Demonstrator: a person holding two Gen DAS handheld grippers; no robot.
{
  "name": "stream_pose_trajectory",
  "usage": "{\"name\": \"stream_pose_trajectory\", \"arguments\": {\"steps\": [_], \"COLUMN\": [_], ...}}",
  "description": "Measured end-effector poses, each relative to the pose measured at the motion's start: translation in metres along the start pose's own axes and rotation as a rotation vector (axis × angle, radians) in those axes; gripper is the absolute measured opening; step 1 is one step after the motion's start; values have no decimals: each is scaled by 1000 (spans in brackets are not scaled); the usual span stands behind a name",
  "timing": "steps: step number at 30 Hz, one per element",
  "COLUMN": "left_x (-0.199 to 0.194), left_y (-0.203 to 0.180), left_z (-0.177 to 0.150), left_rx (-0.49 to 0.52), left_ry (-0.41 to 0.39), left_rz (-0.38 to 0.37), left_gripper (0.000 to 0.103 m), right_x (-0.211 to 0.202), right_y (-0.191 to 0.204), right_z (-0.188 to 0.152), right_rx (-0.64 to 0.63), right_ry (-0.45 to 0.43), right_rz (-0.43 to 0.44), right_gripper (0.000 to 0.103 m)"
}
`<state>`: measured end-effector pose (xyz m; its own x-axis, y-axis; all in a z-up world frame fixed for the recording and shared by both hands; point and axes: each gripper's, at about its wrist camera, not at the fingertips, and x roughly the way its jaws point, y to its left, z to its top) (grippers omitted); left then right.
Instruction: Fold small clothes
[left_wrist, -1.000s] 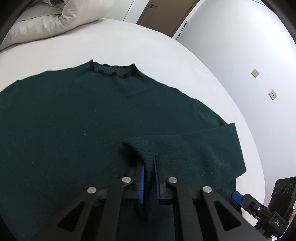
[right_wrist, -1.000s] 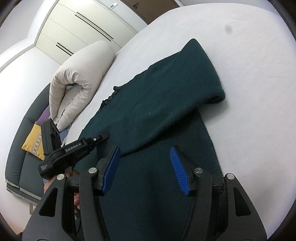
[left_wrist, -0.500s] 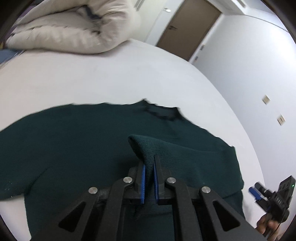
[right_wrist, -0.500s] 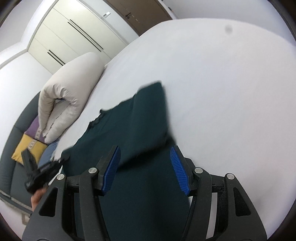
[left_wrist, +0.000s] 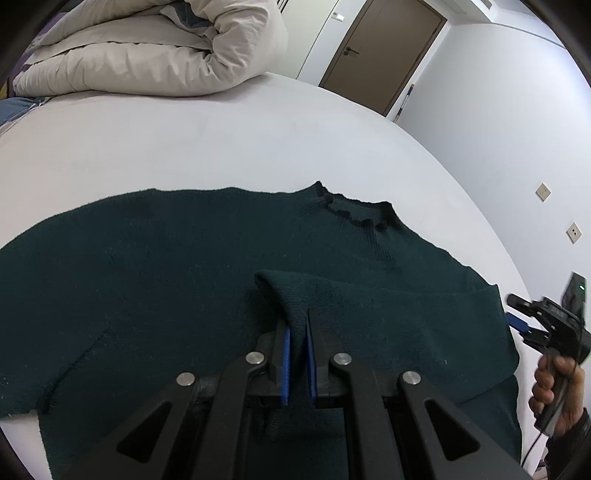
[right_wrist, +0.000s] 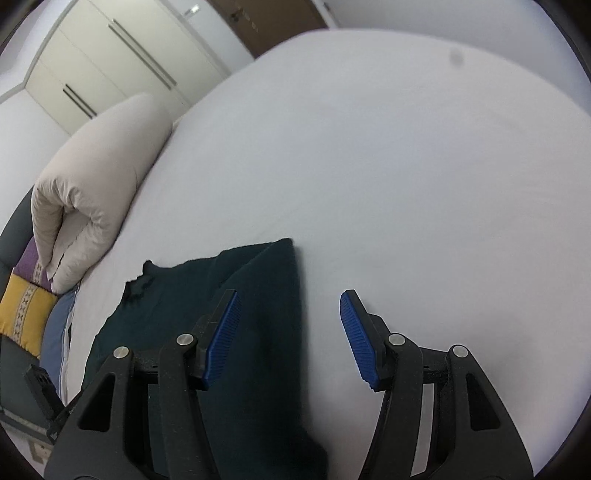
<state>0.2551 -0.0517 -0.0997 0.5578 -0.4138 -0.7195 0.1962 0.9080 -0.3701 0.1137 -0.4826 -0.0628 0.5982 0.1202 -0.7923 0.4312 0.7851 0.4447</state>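
While your left gripper (left_wrist: 297, 360) pinches the cuff of the sleeve (left_wrist: 291, 299) over the dark green sweater (left_wrist: 166, 266), spread flat on the white bed (left_wrist: 184, 147), the soft fuzzy knit could slip or drag the body askew if you pull hard; at your right gripper (right_wrist: 290, 334), jaws wide and empty above the folded edge, its ribbed blue pads (right_wrist: 223, 334) could snag loose fibres

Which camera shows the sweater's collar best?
The left wrist view: the collar of the sweater lies sharp and unobstructed beyond the left claw, which pinches a sleeve cuff. In the right wrist view the collar sits small and blurred, left of the open right claw.
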Motion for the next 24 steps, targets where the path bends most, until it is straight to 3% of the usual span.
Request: {"name": "stream_pose_trajectory", "arguments": {"steps": [1,2,3,4,9,12,19,24], "left_x": [-1,-1,-1,-2,0,4,8,7], "left_y": [-1,-1,-2,-2,2,6,16,14], "left_z": [0,-1,-1,-2,-4,-5,-5,-7], "left_rx": [4,8,11,15,-7,-25,-52,-50], "left_ry": [-3,-5,-7,-11,-15,-16,-7,-12], "left_rz": [2,1,1,1,-5,-12,-40,-39], "left_gripper": [8,8,8,8,9,9,16,17], "right_x": [8,12,16,19,30,36,2,-25], "right_y": [3,7,11,14,16,7,4,37], "right_z": [3,4,6,9,17,21,21,-18], "right_rx": [-23,-55,-94,-113,-138,-95,-39,-225], "right_ry": [9,5,7,14,4,-20,-27,-10], "right_rz": [-25,-57,-107,-131,-174,-156,-82,-84], "right_gripper": [51,38,15,8,4,2,9,52]}}
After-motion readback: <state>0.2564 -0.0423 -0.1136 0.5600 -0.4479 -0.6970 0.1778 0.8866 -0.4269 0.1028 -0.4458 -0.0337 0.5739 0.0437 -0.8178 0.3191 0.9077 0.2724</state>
